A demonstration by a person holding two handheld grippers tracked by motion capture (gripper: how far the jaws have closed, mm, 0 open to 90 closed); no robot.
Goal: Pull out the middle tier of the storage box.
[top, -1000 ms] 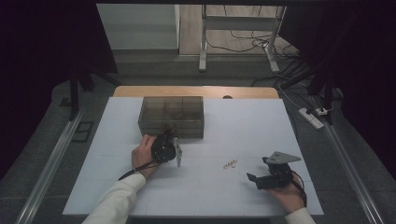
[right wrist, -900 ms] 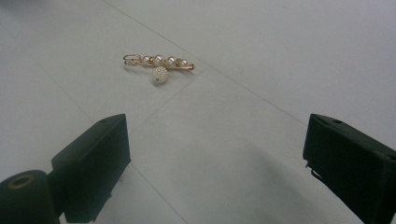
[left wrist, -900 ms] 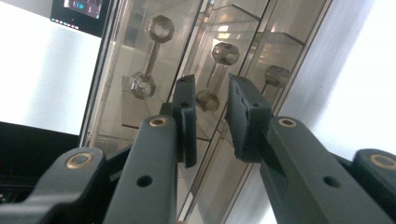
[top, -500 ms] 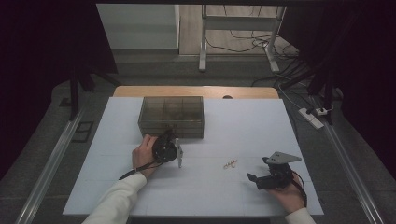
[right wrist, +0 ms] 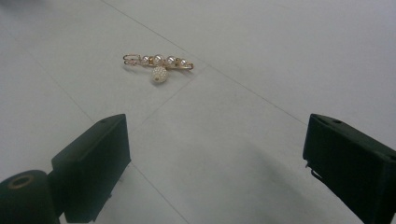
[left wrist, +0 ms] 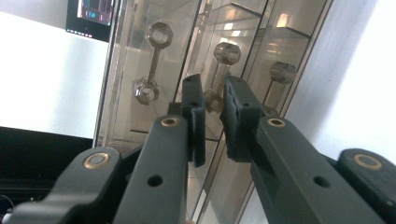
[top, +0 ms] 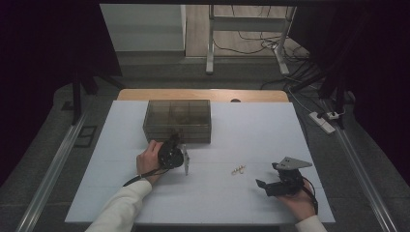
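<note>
High cam overlooks table (top: 251, 193); claw cams close: box (left wrist: 196, 42), brooch (right wrist: 159, 63).

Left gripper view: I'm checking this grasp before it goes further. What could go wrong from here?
1. The left gripper has just been closing its jaws at the dumbbell-shaped handle of the smoky transparent compartment box. Only the jaw tips reach it, so they may slip off.
2. The box stands loose on the white table; a tug might drag it.
3. The small gold pearl pin lies flat before the open right gripper, which may push it instead of gripping it.
</note>
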